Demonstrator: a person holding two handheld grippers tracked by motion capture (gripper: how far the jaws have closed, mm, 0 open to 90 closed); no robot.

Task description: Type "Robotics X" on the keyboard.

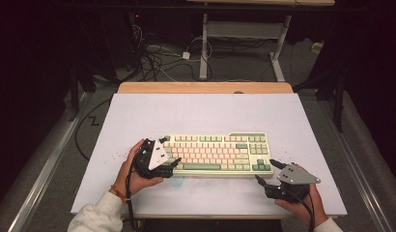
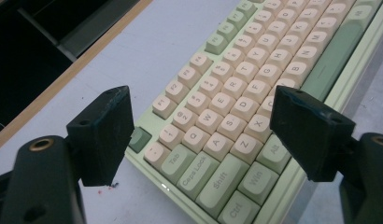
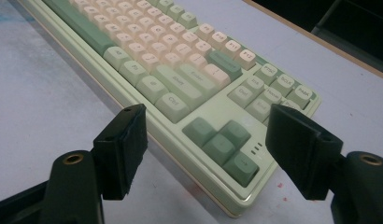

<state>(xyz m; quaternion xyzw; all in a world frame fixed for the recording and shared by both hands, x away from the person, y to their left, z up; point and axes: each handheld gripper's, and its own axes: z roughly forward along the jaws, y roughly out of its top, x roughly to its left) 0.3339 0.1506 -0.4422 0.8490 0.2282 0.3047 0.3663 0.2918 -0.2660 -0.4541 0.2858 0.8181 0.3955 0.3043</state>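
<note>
Cream-and-green keyboard (image 1: 216, 153) sits flat on the white tabletop (image 1: 196, 111), long side toward the person, bracketed by both grippers at its two near corners.

Left gripper (image 1: 169, 166): jaws released, nothing between the pads. In the left gripper view (image 2: 199, 135) they straddle the keyboard's near-left corner; the Tab/Caps Lock/Shift column sits in the gap, the case edge just beside the far-side jaw.

Right gripper (image 1: 265, 171): jaws also spread wide, holding nothing. In the right gripper view (image 3: 206, 140) the arrow-key cluster (image 3: 221, 143) sits between them, the near-right corner just below the gap.

Reads as lining up a two-handed grab or nudge of the keyboard by its ends. No contact yet.

To do it well:
- Bite the case rim, not keycaps; caps pop off or register presses.
- Bring each jaw pair down so one pad goes under or against the case edge, the other on the bezel.
- Close both sides at about the same time, else the board pivots on the tabletop.
- Keep both wrists level when lifting so it doesn't twist.
</note>
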